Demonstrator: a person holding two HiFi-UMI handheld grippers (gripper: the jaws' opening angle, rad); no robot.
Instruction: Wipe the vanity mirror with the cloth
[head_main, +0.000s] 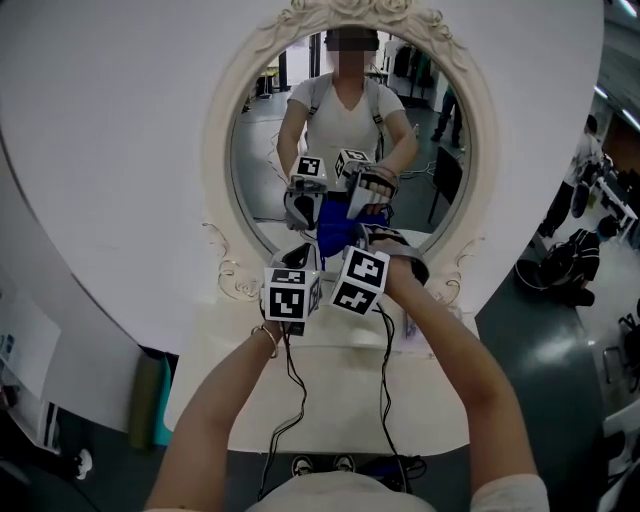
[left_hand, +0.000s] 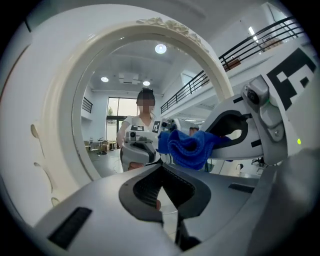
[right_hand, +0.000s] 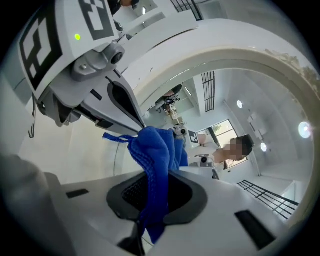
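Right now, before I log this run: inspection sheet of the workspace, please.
Surface: white table, cables lying across it.
Job's things: mirror upright at the table's back; blue cloth bunched, held up before the glass.
Clutter: nothing seen.
Grippers: right hand-held gripper shut on cloth; left hand-held gripper shut, empty, close beside it.
Cables: two cables trail from the grippers toward the person.
Surroundings: dark floor; people at right.
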